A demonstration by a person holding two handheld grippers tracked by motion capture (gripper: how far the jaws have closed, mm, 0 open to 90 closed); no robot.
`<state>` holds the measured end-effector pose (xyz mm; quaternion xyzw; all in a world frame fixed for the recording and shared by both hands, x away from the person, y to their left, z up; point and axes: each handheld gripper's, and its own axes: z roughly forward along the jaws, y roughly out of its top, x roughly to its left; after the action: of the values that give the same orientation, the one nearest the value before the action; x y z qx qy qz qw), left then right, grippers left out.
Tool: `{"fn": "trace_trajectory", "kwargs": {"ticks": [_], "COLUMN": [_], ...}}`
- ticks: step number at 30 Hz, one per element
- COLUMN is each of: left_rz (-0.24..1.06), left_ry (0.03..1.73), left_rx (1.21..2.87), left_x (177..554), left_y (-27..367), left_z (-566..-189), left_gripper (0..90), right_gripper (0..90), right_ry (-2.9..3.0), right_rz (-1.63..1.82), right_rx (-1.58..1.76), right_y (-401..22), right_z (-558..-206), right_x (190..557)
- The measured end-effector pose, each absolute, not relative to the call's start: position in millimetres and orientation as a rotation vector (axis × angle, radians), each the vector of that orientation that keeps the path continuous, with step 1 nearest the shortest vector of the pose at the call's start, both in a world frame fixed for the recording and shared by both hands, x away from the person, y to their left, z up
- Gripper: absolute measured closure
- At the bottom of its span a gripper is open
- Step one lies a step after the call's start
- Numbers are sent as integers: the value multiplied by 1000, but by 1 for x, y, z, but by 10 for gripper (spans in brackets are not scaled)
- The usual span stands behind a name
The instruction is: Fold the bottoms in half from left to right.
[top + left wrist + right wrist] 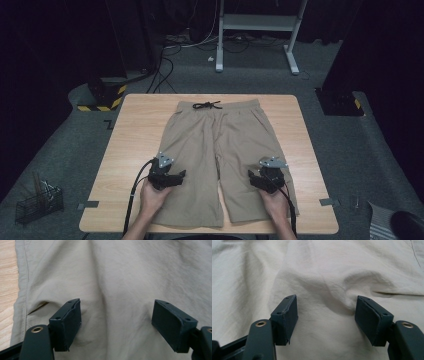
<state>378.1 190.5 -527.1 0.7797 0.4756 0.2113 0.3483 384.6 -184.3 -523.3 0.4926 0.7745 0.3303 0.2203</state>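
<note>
Shorts (pixel 216 150) lie under both open jaws.

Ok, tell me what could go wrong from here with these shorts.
1. Both the left gripper and the right gripper are open with their pads down on a shorts leg. Closing now may pinch only the top layer, so the legs could separate when lifted.
2. The fabric is puckered between the jaws in the right gripper view, so a fold could set in creased.
3. The drawstring lies loose at the waistband and might get trapped in a fold.
</note>
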Motion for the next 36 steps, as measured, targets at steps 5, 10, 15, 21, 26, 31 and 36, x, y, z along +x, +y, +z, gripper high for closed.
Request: {"fn": "trace_trajectory", "kwargs": {"ticks": [5,10,15,21,26,31,36], "left_rz": [547,544,533,528,519,508,516], "left_ry": [1222,1212,1201,1191,1185,1174,1163], "left_rx": [2029,2032,2036,2039,2036,2035,2043], "left_x": [375,370,364,357,353,349,342], "left_y": [193,196,201,206,211,217,225], "left_z": [-527,-527,-527,-527,-527,-527,-528], "left_gripper": [237,237,240,240,243,254,264], "right_gripper": [346,346,346,345,346,345,345], "right_ry": [2137,2135,2135,2135,2138,2138,2144], "right_rz": [912,913,913,912,914,917,917], "right_rx": [1366,1364,1366,1363,1361,1361,1358], "right_y": [-184,-183,-183,-182,-182,-181,-182], "right_z": [-523,-524,-524,-524,-524,-524,-524], "right_x": [378,372,365,359,352,346,340]}}
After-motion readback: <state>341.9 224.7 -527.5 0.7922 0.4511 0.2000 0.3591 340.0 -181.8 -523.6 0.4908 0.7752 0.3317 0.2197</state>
